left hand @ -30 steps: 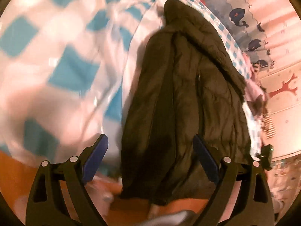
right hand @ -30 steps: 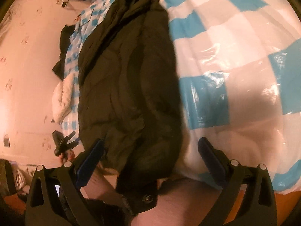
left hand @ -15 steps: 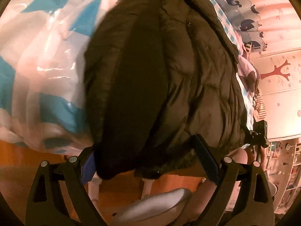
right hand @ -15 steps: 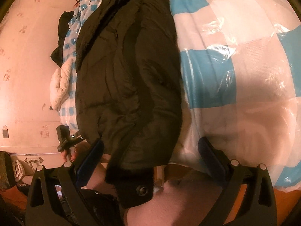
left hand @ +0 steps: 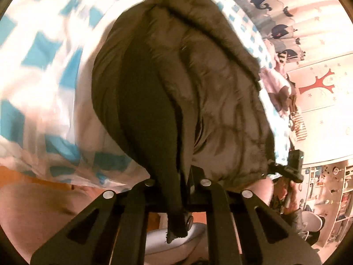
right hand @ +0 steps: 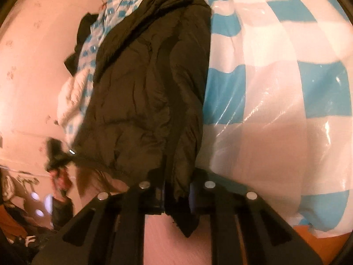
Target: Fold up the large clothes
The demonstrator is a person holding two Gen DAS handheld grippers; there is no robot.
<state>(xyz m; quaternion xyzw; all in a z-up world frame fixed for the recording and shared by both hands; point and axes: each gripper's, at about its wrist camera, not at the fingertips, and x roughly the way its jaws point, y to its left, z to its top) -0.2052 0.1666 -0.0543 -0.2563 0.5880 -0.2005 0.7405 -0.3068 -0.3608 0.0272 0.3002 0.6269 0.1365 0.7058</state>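
Note:
A dark olive puffer jacket (left hand: 209,92) lies lengthwise on a bed with a blue-and-white checked cover (left hand: 42,70) under clear plastic. My left gripper (left hand: 184,185) is shut on the jacket's near hem, where a dark strip with a snap button hangs below the jaws. In the right wrist view the same jacket (right hand: 150,92) runs away from me, and my right gripper (right hand: 176,191) has its jaws closing on the hem's other corner, with fabric pinched between the pads. The right gripper (left hand: 293,167) also shows at the jacket's right corner in the left wrist view.
The checked cover (right hand: 275,92) spreads wide to the right of the jacket. A white padded garment (right hand: 72,95) and a black garment (right hand: 81,31) lie by the pink wall. Whale-print fabric (left hand: 275,28), a cabinet with a red tree (left hand: 317,84) and shelves (left hand: 331,190) stand at right.
Both grippers went from wide open to closed on the jacket's near hem. The left gripper moved over onto the jacket and pulled its end up; the right stayed nearly in place.

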